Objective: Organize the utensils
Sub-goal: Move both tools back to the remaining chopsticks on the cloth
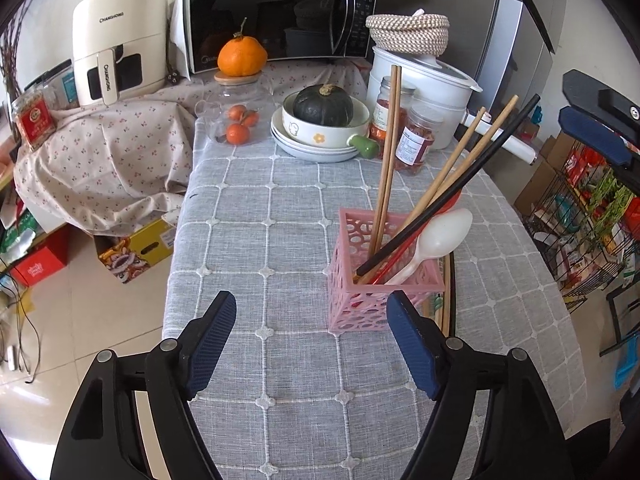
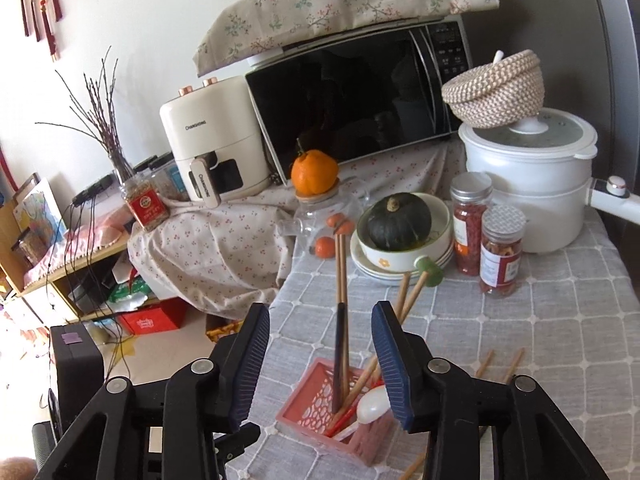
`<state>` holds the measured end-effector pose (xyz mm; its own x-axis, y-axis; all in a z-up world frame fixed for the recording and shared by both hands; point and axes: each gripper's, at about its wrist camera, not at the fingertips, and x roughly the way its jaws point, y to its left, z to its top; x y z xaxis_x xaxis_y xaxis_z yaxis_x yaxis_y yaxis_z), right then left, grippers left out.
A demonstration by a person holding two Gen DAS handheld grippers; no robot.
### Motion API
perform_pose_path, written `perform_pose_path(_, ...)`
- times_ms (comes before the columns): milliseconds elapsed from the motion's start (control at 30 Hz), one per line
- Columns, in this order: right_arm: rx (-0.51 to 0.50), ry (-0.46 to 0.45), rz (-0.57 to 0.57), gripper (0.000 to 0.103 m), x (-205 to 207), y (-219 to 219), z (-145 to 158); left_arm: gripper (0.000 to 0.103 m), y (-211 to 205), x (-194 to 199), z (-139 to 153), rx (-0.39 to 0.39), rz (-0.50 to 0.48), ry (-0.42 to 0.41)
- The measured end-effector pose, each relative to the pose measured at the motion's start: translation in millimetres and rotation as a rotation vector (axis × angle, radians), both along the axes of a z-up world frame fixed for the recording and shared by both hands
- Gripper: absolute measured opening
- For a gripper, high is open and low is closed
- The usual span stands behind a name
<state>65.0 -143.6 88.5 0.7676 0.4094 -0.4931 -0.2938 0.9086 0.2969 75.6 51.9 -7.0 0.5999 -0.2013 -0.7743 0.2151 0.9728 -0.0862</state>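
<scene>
Right hand-held gripper (image 2: pixel 320 364) sits with jaws partly spread, nothing pinched: the black chopstick (image 2: pixel 340 360) stands free between the pads, inside the pink utensil basket (image 2: pixel 304 408) with wooden chopsticks (image 2: pixel 342 264) and a white spoon (image 2: pixel 372 404). Left hand-held gripper (image 1: pixel 310 340) is spread wide over the desk (image 1: pixel 280 208), empty, its right finger just beside the basket's near corner. Loose chopsticks (image 2: pixel 500 366) lie on the desk right of the basket.

We see a desk (image 1: pixel 280 208) under a grey checked cloth, with a microwave (image 2: pixel 360 92) and a cream air fryer (image 1: pixel 120 40) behind it on a floral cloth. The wall (image 2: pixel 140 20) is white, the floor (image 1: pixel 80 320) pale tile. A wire rack (image 1: pixel 580 220) stands at the right, a low wooden shelf (image 2: pixel 60 272) at the left. Daylight is soft.
</scene>
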Motion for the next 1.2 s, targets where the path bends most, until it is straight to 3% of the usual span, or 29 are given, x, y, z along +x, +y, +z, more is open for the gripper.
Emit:
perform_pose_path(267,-0.026,0.000,-0.066,0.071,-18.0,-50.5,-2.1,0.084,-21.4,-6.9,-10.6,-0.021,-0.037,-0.017)
perform_pose_path(533,-0.093,0.120,-0.166,0.082,-10.9,-82.3,-55.5,0.085,-44.6,-12.6,-37.1,-0.018,-0.066,-0.032)
perform_pose_path(833,-0.170,0.345,-0.205,0.083,20.9,-91.6,-143.5,0.085,-59.2,-15.0,-59.9,0.027,-0.119,0.000)
perform_pose_path(1200,-0.274,0.451,-0.233,0.083,56.2,-78.3,-193.8,0.085,-56.4,-12.6,-66.5,0.053,-0.127,0.036)
